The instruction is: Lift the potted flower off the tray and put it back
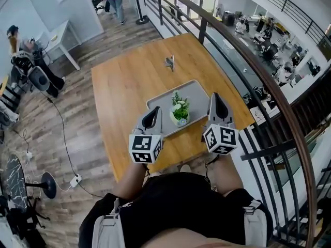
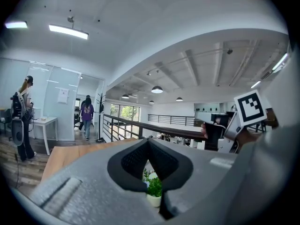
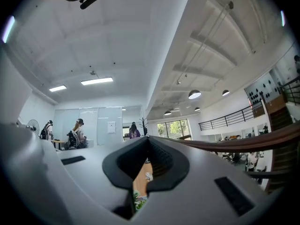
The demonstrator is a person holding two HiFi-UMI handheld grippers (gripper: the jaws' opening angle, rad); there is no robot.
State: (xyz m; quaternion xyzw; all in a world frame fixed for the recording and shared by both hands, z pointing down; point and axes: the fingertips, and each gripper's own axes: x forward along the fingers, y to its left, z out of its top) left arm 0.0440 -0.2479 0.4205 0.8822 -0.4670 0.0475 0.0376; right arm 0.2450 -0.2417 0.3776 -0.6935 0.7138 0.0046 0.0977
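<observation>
grey tray (image 1: 199,94), green-and-white potted flower (image 1: 180,110), warm orange wooden table (image 1: 129,81)

Right gripper (image 3: 149,143): jaws together, tips meeting, nothing clamped. Tilted a bit up, so the frame is mostly ceiling. Through the slot under the tips there's a strip of wooden table (image 3: 139,181) with a small pale object (image 3: 148,176) on it. Green leaves of the plant (image 3: 138,201) show at the bottom, clear of the jaws. Background: two people (image 3: 78,134) at a desk on the left by the glass partition (image 3: 101,121), one in purple (image 3: 134,132) further back. Railing (image 3: 262,138) on the right, strip lights (image 3: 96,81) on.
</observation>
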